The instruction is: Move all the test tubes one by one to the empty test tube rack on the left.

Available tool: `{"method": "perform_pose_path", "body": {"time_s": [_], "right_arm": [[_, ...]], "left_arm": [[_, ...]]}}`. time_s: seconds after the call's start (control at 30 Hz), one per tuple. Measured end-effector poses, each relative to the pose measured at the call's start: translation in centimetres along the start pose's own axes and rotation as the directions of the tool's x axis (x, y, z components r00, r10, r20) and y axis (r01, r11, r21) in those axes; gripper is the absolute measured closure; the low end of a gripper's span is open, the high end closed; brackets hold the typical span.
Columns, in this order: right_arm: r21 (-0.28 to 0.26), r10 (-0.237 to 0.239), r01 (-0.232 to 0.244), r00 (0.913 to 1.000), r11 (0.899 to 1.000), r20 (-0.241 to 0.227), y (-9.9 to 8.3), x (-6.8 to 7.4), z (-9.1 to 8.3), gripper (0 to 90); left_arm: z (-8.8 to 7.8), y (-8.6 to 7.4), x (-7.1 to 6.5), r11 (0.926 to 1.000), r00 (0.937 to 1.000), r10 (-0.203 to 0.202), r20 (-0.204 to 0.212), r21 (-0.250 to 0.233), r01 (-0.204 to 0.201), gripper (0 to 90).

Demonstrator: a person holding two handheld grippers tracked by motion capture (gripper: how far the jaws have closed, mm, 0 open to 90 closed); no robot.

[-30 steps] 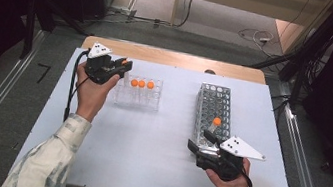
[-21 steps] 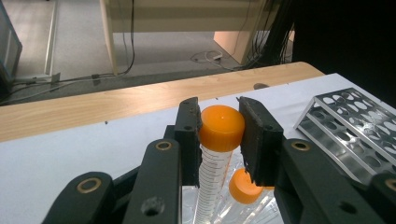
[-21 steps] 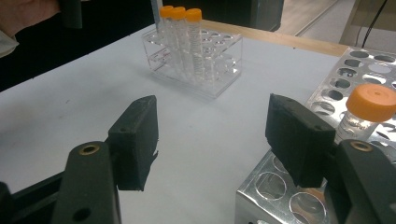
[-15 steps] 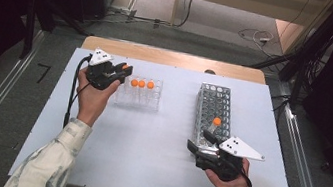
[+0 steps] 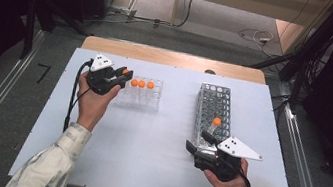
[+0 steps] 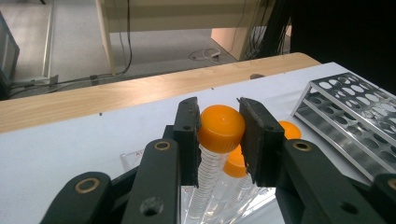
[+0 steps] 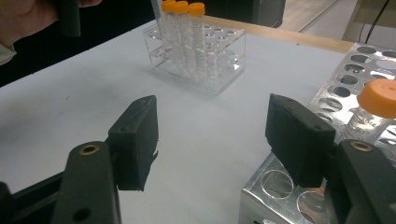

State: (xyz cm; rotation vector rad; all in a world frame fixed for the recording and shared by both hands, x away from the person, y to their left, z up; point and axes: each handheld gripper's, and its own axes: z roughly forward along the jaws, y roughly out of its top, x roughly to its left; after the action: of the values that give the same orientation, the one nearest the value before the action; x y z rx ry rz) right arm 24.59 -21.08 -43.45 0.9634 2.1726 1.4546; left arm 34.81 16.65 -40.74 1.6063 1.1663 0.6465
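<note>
My left gripper [image 5: 123, 73] is shut on the orange cap of a clear tube [image 6: 221, 127] at the left end of the clear plastic rack [image 5: 142, 101]. The held tube's cap stands higher than the orange caps [image 6: 233, 163] behind it; its lower end runs down toward the rack, out of sight. Three more orange-capped tubes [image 5: 141, 84] stand in that rack. My right gripper [image 5: 196, 140] rests open at the near left corner of the metal rack [image 5: 216, 101], nothing between its jaws. One orange-capped tube [image 7: 378, 100] stands in the metal rack beside the right jaw.
The white tabletop [image 5: 156, 142] lies bare between the two racks and toward the near edge. A wooden strip [image 5: 175, 58] borders the far side, with cables on the floor beyond it. Metal rails run along both sides of the table.
The left gripper has shifted very slightly by the clear rack, still shut on the tube's cap. The right gripper has stayed where it was.
</note>
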Motion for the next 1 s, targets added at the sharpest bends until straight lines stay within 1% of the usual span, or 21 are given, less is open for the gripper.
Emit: {"method": "perform_pose_path", "body": {"time_s": [0.4,0.63,0.73,0.83,1.0], "right_arm": [[0.002,0.0,0.0,1.0,1.0,-0.001,-0.03,0.02,0.02,33.2],[0.005,0.0,0.0,1.0,1.0,-0.001,-0.07,0.06,0.07,33.2],[0.006,-0.001,0.001,1.0,1.0,0.0,-0.09,0.03,0.07,33.2],[0.004,0.001,-0.001,1.0,1.0,-0.001,-0.08,0.02,0.05,33.2],[0.004,0.0,0.0,1.0,1.0,0.002,-0.1,-0.04,-0.01,33.2]], "left_arm": [[0.3,-0.54,-0.02,0.9999,1.0,0.001,-0.004,0.016,-0.001,69.2],[0.51,-0.83,0.13,0.9995,1.0,-0.008,-0.002,0.032,0.008,68.5],[0.51,-0.86,0.17,0.9995,0.9999,-0.014,-0.002,0.03,0.014,66.1],[0.39,-0.79,0.15,0.9995,0.9999,-0.016,-0.002,0.026,0.017,65.5],[0.01,-0.65,0.09,0.9995,0.9996,-0.027,0.012,0.018,0.027,63.2]]}}
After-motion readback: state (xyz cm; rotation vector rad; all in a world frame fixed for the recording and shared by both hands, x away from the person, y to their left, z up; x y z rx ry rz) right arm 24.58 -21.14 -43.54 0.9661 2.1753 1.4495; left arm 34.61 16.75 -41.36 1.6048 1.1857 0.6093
